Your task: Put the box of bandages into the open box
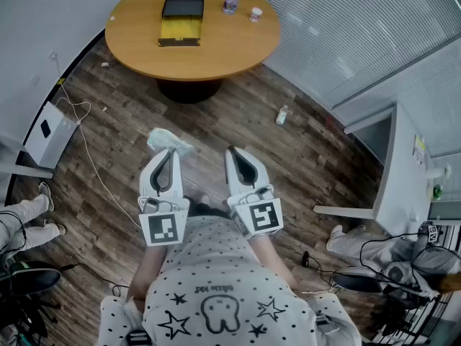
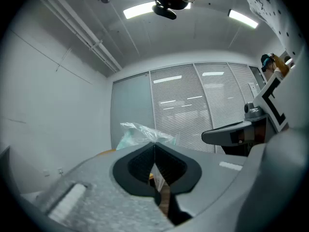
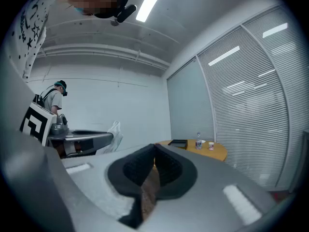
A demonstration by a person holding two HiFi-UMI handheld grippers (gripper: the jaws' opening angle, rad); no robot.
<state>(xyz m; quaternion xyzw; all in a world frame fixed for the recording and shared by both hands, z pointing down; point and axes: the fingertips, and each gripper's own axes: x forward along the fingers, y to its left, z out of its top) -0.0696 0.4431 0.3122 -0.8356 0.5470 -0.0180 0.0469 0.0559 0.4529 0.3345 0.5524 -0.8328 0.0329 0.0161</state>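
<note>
Head view: left hand-held gripper (image 1: 171, 152) clamped tight on a bandage pack (image 1: 167, 140), pale green in crinkled clear plastic, sticking out just past the tips. Right hand-held gripper (image 1: 232, 150) just beside it, jaws together, nothing in them. Both low in front of the torso, over the wood floor (image 1: 216, 121). Well ahead: round tabletop (image 1: 238, 45) with the open box (image 1: 178, 29), black lid folded back, yellow inside. Near its far edge, right of the box, a small bottle (image 1: 230, 3) and a cup (image 1: 255, 14). Pack well apart from the box. One more little bottle (image 1: 282, 115) lying on the floor right of the tabletop's base.

Left gripper view: left hand-held gripper (image 2: 154, 144) pads pressed together on a fold of the clear plastic; bandage pack (image 2: 140, 133) bunched up beyond the tips. Right hand-held gripper (image 2: 231, 132) alongside at right.

Right gripper view: right hand-held gripper (image 3: 154, 146) closed tip to tip, empty, only floor showing through the gap. Tabletop (image 3: 215, 152) far ahead, with open box (image 3: 178, 143), bottle (image 3: 198, 141) and cup (image 3: 211, 145) on it. Left hand-held gripper (image 3: 82, 138) at left, bandage pack (image 3: 115, 132) at its tip.
</note>
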